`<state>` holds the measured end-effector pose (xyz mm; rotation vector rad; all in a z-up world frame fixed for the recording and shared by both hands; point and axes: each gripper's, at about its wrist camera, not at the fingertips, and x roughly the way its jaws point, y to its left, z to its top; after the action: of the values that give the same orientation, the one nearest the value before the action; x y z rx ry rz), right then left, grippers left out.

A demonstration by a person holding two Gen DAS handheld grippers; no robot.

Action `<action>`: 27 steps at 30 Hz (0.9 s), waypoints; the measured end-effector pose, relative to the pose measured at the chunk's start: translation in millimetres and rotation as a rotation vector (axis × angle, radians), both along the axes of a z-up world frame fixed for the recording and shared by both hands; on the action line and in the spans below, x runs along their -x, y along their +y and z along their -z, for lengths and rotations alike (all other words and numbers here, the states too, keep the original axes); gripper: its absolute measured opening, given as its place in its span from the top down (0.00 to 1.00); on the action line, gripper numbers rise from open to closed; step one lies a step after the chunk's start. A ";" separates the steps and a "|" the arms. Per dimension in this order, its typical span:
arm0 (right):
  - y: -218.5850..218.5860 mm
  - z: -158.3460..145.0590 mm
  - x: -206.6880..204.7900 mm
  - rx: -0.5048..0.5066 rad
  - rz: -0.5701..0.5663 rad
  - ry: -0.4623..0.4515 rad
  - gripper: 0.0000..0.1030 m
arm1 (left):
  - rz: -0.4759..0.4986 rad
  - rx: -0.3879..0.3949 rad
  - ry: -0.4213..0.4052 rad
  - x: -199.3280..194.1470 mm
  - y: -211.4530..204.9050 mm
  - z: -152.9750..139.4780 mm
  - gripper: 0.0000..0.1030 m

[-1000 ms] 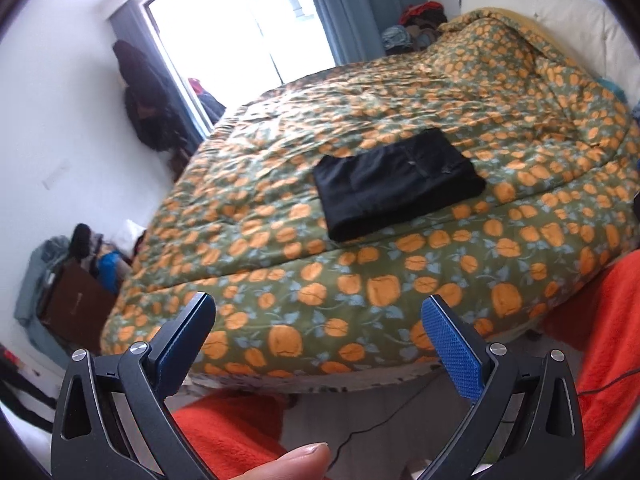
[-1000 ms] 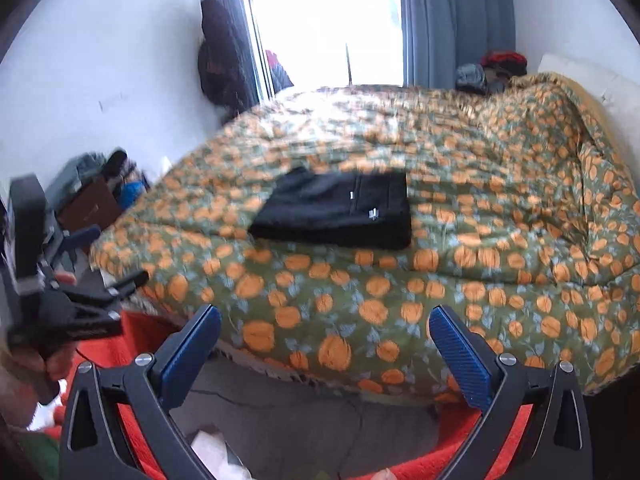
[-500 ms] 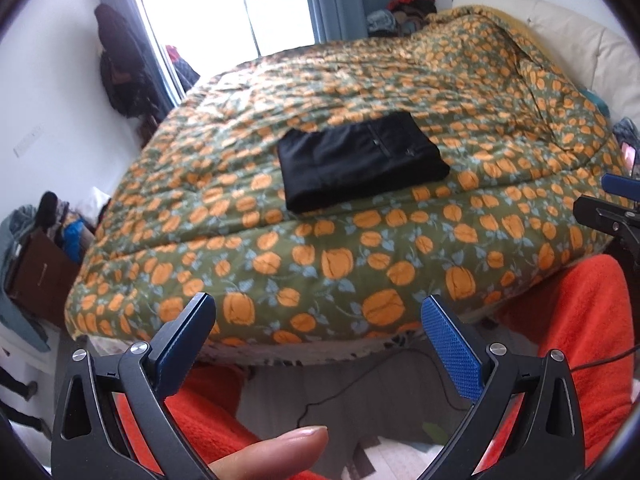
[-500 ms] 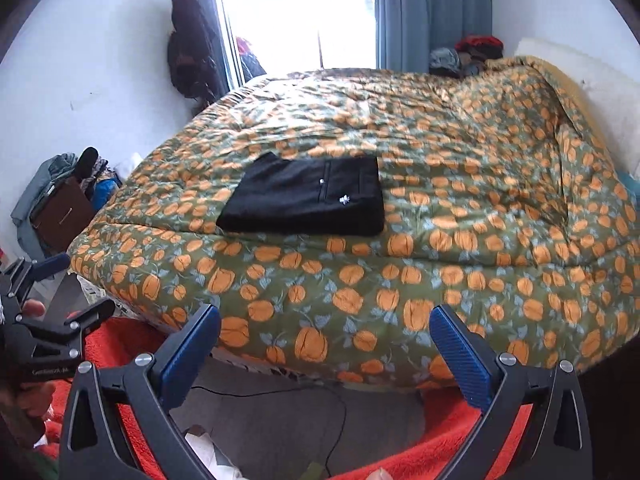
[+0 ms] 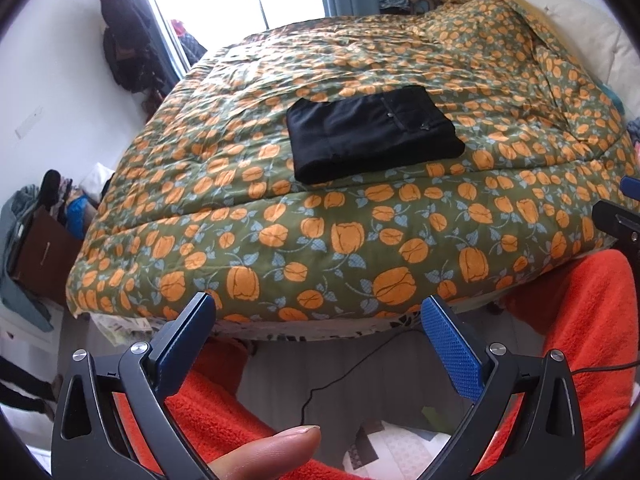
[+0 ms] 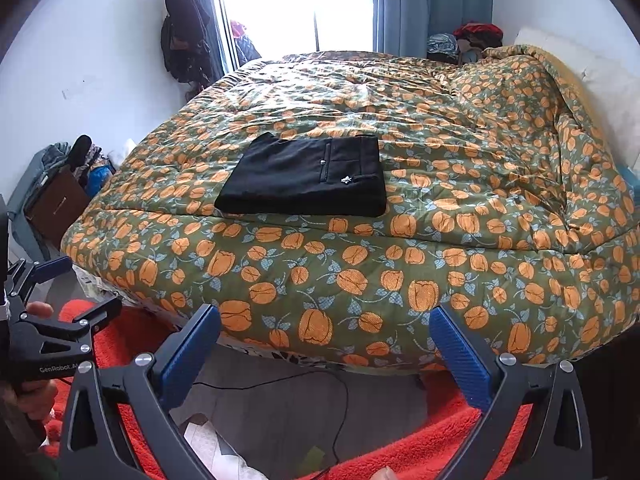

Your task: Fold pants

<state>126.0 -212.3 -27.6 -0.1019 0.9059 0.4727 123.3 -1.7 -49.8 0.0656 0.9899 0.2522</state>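
Observation:
Black pants [image 5: 370, 134] [image 6: 308, 174] lie folded into a flat rectangle on the bed's green quilt with orange flowers [image 5: 360, 236] [image 6: 400, 256], near its front edge. A small white logo shows on them in the right wrist view. My left gripper [image 5: 318, 312] is open with nothing between its blue pads, held back from the bed over the floor. The right gripper [image 6: 326, 322] is also open and holds nothing, equally far back. The left gripper [image 6: 68, 284] shows at the left edge of the right wrist view.
Red fleece-clad legs [image 5: 576, 320] [image 6: 420, 448] flank a grey floor with a black cable [image 5: 340, 376]. A brown box and clutter [image 5: 40, 248] sit left of the bed. Dark clothes [image 6: 184, 36] hang by the bright window. A pillow [image 5: 580, 32] lies at the bed's far right.
Both grippers have drawn back from the bed and levelled out. The pants stay put on the quilt. Both stay open.

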 end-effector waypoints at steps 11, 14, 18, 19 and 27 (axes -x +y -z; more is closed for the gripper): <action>8.2 3.9 -1.6 0.025 0.003 0.008 0.00 | -0.011 0.023 0.015 -6.7 6.3 1.4 0.01; 8.5 3.5 -2.0 0.025 0.006 0.007 0.00 | -0.016 0.025 0.018 -8.5 7.6 1.1 0.01; 8.4 3.2 -1.8 0.022 0.001 0.011 0.00 | -0.027 0.025 0.019 -11.0 10.6 -0.1 0.01; 8.8 3.1 -1.4 0.022 0.000 0.011 0.00 | -0.029 0.027 0.018 -11.7 11.4 -0.6 0.01; 10.1 4.1 0.4 0.015 0.002 0.013 0.00 | -0.032 0.029 0.007 -14.9 12.1 -5.4 0.01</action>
<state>125.6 -202.2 -31.7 -0.1120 0.9225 0.4649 138.2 10.4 -44.4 0.0243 1.0024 0.2670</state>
